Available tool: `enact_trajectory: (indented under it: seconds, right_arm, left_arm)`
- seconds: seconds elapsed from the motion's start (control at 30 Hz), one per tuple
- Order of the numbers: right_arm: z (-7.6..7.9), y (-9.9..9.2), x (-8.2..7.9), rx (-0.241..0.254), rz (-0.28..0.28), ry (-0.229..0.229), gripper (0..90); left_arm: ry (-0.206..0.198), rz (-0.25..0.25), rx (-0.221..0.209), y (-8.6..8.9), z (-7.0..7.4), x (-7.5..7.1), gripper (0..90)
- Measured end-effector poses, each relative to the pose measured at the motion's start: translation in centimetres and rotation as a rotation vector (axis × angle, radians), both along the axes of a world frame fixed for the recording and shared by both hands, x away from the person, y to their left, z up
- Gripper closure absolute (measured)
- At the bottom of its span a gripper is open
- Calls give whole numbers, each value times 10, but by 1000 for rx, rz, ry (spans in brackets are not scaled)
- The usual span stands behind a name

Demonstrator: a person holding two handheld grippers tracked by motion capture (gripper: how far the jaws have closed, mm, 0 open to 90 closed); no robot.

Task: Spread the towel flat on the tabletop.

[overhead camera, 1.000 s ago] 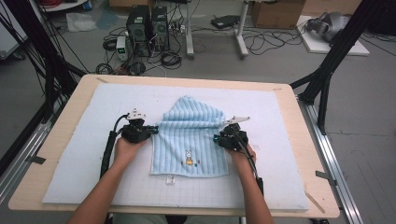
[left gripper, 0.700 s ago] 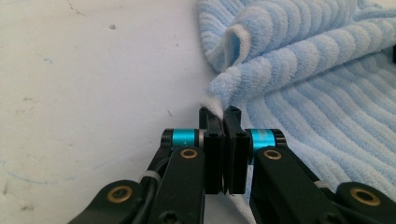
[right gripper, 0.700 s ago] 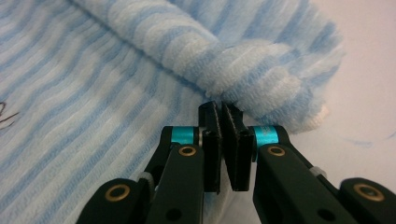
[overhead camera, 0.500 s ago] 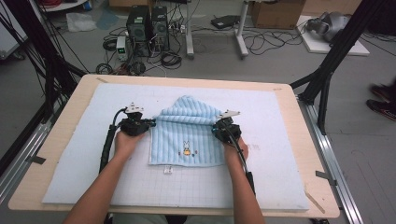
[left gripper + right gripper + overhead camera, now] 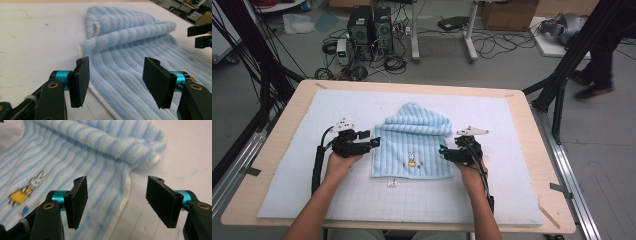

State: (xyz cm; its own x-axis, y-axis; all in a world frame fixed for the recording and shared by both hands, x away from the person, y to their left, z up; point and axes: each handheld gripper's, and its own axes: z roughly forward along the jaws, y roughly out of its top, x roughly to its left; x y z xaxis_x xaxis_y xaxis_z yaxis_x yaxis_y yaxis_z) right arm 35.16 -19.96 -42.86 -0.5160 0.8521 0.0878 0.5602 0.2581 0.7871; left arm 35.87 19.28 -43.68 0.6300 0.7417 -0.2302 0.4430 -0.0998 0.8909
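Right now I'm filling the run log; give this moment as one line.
towel: far edge folded over, flat on mat | left gripper: just opened, empty | right gripper: just opened, empty

You are working in a robotics lab: a wooden table (image 5: 282, 150) with a gridded white mat (image 5: 522, 165) sits inside a black camera frame (image 5: 572, 65), with computer towers (image 5: 369, 25), cardboard boxes (image 5: 507, 12) and loose cables (image 5: 497, 45) on the floor.

Count: 1 blue striped towel (image 5: 413, 142), 1 rabbit picture (image 5: 411, 160) on it, 2 grippers – left gripper (image 5: 373, 142), right gripper (image 5: 443, 150). 1 white mat (image 5: 512, 150), 1 table (image 5: 542, 165). 2 computer towers (image 5: 371, 25) at upper left of the frame.
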Motion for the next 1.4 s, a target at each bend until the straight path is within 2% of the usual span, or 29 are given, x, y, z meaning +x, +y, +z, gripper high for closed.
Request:
enact_trajectory:
  seconds: [0.07, 0.2, 0.3, 0.5, 0.73, 0.87, 1.03, 1.1, 1.17, 1.23, 1.3, 1.4]
  right_arm:
    - [1, -3, -12, -10, 3, -17, 342]
    - [0, -7, -35, -28, 21, -28, 446]
    - [-5, -10, -50, -20, 26, -15, 521]
    - [-13, -12, -68, -23, 17, 12, 547]
    - [-14, -5, -66, -30, 5, 29, 545]
    - [-16, 3, -58, -44, 11, 50, 544]
    - [-18, 9, -55, -72, -2, 63, 582]
    - [-18, 9, -55, -80, -4, 60, 616]
    - [-18, 9, -56, -73, 5, 62, 718]
    - [-18, 9, -57, -52, 29, 71, 837]
    - [-18, 9, -59, -53, 43, 68, 853]
    - [-18, 6, -64, -51, 58, 65, 853]
  left_arm:
    - [-9, 4, 7, 0, -1, -12, 392]
    - [19, 10, 27, 1, -8, -33, 405]
    - [50, 9, 64, -2, -13, -46, 412]
    - [87, -3, 93, -10, -13, -61, 436]
    - [137, -8, 164, -22, -16, -59, 482]
    - [131, 11, 187, -24, -16, -60, 540]
    - [98, 41, 247, -29, -15, -63, 691]
    - [88, 18, 251, -32, -15, -64, 757]
    - [76, -6, 268, -33, -15, -66, 853]
    - [89, -10, 256, -33, -15, -66, 868]
    - [114, -25, 224, -30, -15, -66, 874]
    - [129, -47, 192, -24, -15, -70, 874]
